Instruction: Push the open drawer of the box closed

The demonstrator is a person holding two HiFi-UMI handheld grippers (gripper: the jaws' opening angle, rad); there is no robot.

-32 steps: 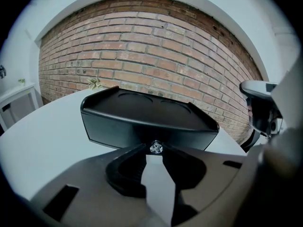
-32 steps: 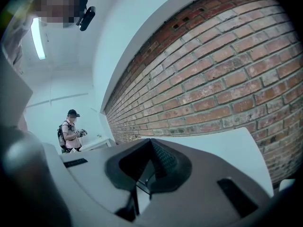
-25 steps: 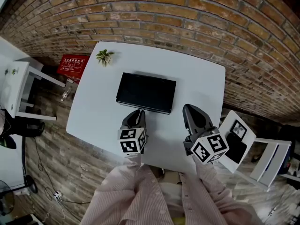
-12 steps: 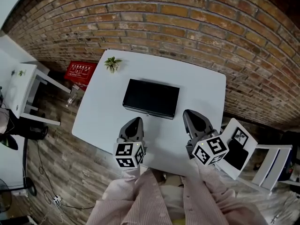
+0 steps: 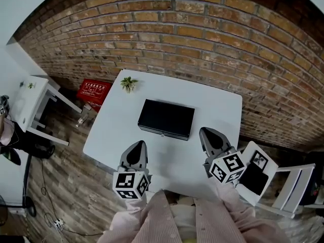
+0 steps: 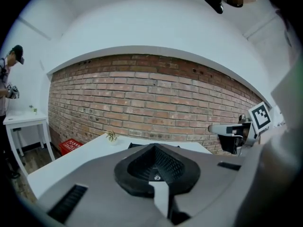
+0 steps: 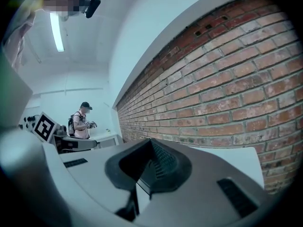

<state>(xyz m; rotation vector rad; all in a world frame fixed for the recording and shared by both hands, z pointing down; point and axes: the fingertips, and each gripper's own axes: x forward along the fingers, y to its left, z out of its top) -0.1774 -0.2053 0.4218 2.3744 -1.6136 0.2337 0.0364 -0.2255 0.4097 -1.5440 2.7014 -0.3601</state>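
Note:
The black box [image 5: 166, 119] lies flat in the middle of the white table [image 5: 217, 105], its front face toward me and flush, with a small knob [image 5: 161, 134] on it. My left gripper [image 5: 137, 148] hangs over the table's near edge, well short of the box, jaws shut and empty. My right gripper [image 5: 209, 134] is to the right of the box's front corner, also shut and empty. In the left gripper view the shut jaws [image 6: 155, 148] hide most of the box [image 6: 136, 145]. The right gripper [image 7: 151, 144] faces the brick wall.
A small potted plant [image 5: 128, 83] stands at the table's far left corner. A brick wall [image 5: 202, 39] runs behind the table. A white chair [image 5: 263, 171] is at the right, a white side table [image 5: 33, 97] and a red box [image 5: 94, 91] at the left. A person [image 7: 82, 120] stands far off.
Both grippers have drawn back toward me from the box's front, the left one farthest, to the table's near edge. The view has lifted and shows more wall.

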